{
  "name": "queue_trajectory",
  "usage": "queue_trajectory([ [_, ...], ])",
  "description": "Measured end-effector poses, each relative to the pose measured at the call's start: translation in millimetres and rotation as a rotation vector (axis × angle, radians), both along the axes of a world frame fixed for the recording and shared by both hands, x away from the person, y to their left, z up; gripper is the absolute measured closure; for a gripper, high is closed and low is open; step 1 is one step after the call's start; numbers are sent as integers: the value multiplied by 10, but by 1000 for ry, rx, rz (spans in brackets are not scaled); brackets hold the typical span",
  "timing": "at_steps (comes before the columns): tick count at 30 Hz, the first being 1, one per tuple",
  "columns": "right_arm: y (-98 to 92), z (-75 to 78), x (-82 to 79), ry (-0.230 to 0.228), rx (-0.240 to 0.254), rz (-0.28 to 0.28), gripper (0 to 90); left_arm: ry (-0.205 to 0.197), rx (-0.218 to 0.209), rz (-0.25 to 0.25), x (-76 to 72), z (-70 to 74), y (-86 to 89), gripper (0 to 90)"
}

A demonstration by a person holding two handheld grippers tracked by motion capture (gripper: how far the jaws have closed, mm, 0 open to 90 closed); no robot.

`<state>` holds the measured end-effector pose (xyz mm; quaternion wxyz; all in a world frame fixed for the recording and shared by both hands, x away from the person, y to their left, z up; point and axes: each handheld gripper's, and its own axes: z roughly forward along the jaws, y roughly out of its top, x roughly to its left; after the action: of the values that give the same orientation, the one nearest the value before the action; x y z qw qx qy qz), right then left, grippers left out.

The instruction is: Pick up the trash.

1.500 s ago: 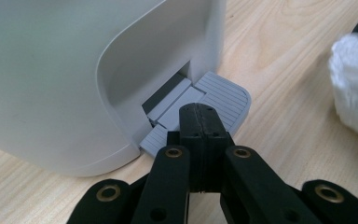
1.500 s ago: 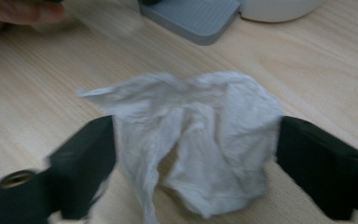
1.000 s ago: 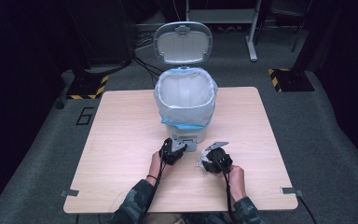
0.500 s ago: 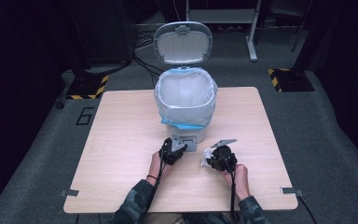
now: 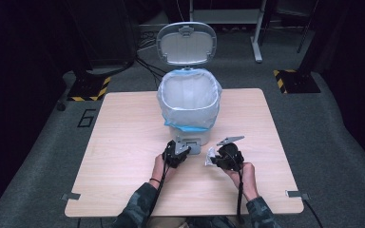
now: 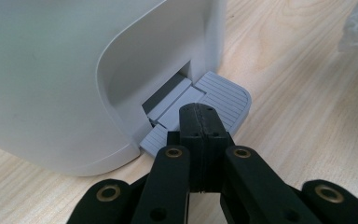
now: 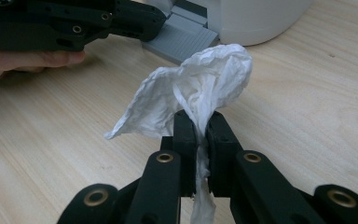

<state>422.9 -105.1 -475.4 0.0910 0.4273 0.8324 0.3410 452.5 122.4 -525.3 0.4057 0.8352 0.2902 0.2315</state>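
Note:
A white pedal bin (image 5: 188,102) lined with a clear bag stands mid-table, its lid (image 5: 186,42) raised. My left gripper (image 5: 178,151) is shut, and its closed tips (image 6: 198,114) rest on the grey foot pedal (image 6: 223,95) at the bin's base (image 6: 65,60). Just right of it, my right gripper (image 5: 218,156) is shut on a crumpled white tissue (image 7: 200,88). The tissue bulges up out of the closed jaws (image 7: 198,123) a little above the wood. The left gripper (image 7: 135,21) and the pedal (image 7: 182,39) lie just beyond it.
The light wooden table (image 5: 123,142) has bare room to the left, right and front of the bin. Dark grey floor surrounds it, with cables and stands behind. The person's forearms come in from the near edge.
My right gripper has lifted slightly and edged right with the tissue in it. The left gripper has stayed on the pedal, and the lid has stayed up.

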Motion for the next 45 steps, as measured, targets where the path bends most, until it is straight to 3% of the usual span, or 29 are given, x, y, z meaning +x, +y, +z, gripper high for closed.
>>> queue_trajectory([
  [8, -16, 77, -14, -8, -19, 22, 843, -8, -2, 6, 0, -5, -4, 900],
  [14, -49, 95, -14, 14, -3, 25, 844, 0, 1, 0, 1, 1, 1, 900],
  [17, -36, 123, -22, 15, -23, 29, 844, -6, -5, 6, 2, -6, -3, 900],
  [29, -8, 295, 0, -6, -20, 65, 844, -4, -14, 6, 9, -8, 0, 900],
  [45, -73, 674, 32, -30, -30, 88, 847, -8, -9, 6, 7, -4, 2, 900],
])
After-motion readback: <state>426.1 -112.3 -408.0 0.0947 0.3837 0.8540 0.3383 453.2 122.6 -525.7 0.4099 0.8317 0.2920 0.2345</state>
